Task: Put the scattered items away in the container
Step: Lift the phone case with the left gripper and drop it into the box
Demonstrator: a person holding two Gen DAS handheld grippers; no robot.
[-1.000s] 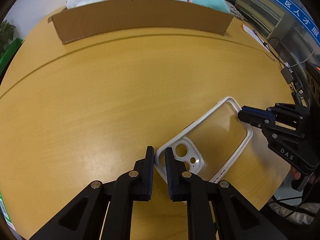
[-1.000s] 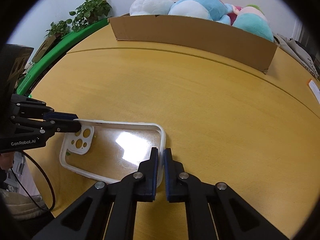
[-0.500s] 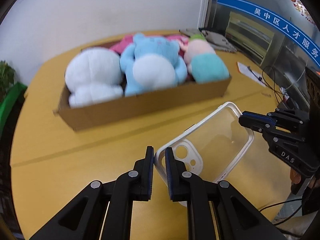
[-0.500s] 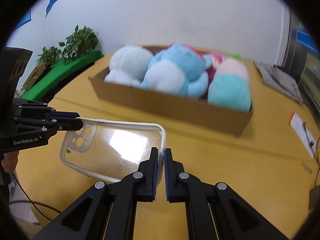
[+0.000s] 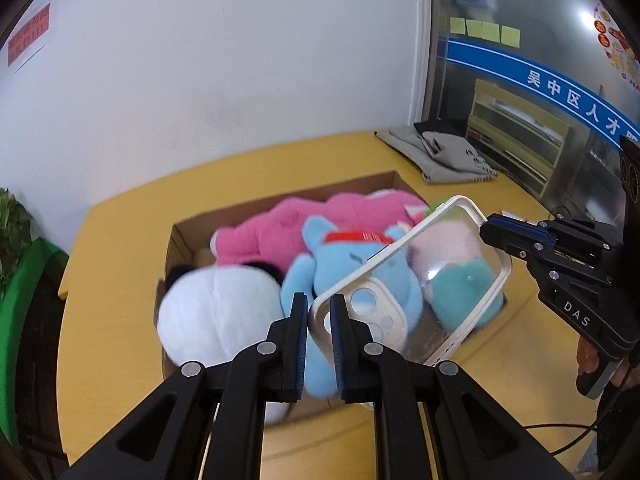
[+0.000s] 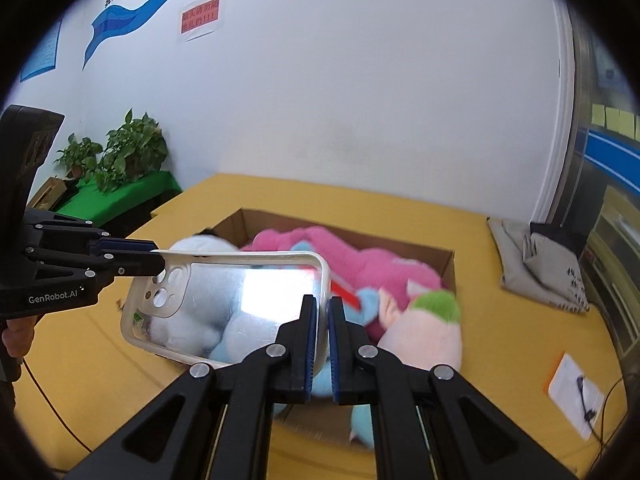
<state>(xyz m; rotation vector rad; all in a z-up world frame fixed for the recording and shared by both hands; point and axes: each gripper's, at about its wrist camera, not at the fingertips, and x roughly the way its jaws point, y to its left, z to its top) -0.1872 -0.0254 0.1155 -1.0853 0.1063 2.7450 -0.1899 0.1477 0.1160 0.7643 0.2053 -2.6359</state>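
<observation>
Office: wall banner (image 5: 560,92), sticky notes (image 5: 484,30), potted plants (image 6: 120,156).

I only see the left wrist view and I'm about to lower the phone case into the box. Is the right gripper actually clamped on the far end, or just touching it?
Observer: Clamped. The right wrist view shows the right gripper pinching the phone case by its rim, which sits between the shut fingers.
Operator: Anything on the table on that gripper's side of the box?
Observer: A white paper slip lies on the table, apart from the cardboard box.
</observation>
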